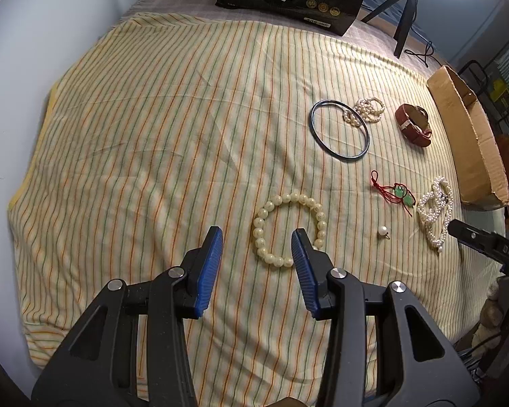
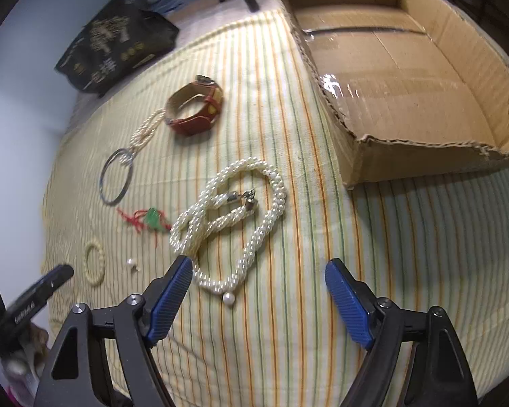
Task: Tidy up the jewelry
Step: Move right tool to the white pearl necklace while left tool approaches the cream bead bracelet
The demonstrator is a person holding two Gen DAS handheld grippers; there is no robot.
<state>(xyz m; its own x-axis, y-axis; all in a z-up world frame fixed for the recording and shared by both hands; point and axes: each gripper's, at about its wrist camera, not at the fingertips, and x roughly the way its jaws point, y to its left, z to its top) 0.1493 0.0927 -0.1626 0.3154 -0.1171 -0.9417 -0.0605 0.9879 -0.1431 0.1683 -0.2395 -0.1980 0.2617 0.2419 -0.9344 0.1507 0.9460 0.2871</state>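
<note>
Right blue fingers (image 1: 302, 247) partly cover the cream bead bracelet (image 1: 288, 229).

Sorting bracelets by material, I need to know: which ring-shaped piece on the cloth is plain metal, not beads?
The thin dark metal bangle, a smooth unbroken hoop; the cream bead bracelet is a ring of round beads.

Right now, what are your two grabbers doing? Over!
Left gripper open over the cream round-bead bracelet. Right gripper open above the white twisted pearl necklace. Brown cardboard box holds nothing. Nothing in the way.
</note>
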